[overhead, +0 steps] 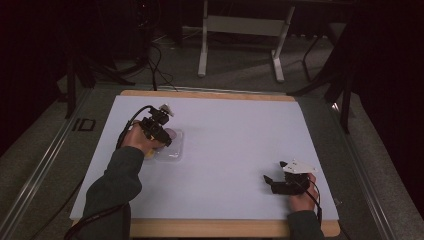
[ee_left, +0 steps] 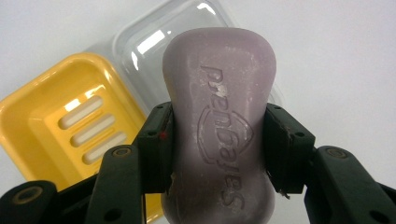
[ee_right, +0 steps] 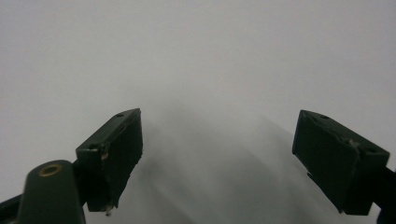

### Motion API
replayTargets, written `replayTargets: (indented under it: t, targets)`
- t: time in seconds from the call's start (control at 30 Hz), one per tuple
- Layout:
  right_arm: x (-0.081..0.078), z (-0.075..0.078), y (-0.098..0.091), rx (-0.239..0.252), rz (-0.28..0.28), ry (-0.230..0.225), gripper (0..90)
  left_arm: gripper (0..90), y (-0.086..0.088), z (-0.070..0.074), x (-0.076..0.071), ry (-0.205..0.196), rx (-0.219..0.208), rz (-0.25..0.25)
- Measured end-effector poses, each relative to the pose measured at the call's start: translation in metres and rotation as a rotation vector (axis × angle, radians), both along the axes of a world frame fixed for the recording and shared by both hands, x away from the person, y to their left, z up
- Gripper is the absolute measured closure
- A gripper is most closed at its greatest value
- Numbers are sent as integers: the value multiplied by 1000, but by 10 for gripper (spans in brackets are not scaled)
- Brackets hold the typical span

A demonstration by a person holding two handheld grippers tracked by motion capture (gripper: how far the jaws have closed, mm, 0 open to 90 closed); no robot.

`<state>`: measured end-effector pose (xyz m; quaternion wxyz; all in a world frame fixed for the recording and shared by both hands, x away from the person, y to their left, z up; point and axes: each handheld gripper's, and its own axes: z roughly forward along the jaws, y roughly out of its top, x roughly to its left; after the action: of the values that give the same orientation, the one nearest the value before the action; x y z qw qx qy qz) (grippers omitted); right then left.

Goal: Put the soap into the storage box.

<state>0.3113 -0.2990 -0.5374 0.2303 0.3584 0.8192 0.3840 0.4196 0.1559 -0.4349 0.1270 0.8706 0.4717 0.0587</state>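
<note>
Nearest me, the right hand-held gripper [overhead: 274, 181] rests low on the white table [overhead: 235, 150], its jaws spread wide with nothing between them. Farther off to the left, the left hand-held gripper [overhead: 167, 138] pinches a purple soap [ee_left: 218, 121] by its sides, above a yellow tray [ee_left: 56, 126] and a clear lid [ee_left: 154, 42] lying just beside each other.

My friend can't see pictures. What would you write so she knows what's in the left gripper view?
A pale purple bar of soap with a stamped brand name is pinched at its narrow waist by the black left claw. Behind it on the white table sit a yellow plastic soap dish with drain slots and a clear plastic lid.
</note>
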Motion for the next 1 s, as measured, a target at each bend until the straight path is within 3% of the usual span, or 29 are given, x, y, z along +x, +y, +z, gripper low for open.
replayTargets:
  t: [0.7,1.0]
  targets:
    - [0,0,0,-3,2,2,158,498,20,1,6,-30,-5,63]
    - [0,0,0,-2,2,1,158,498,31,-2,8,-27,-7,124]
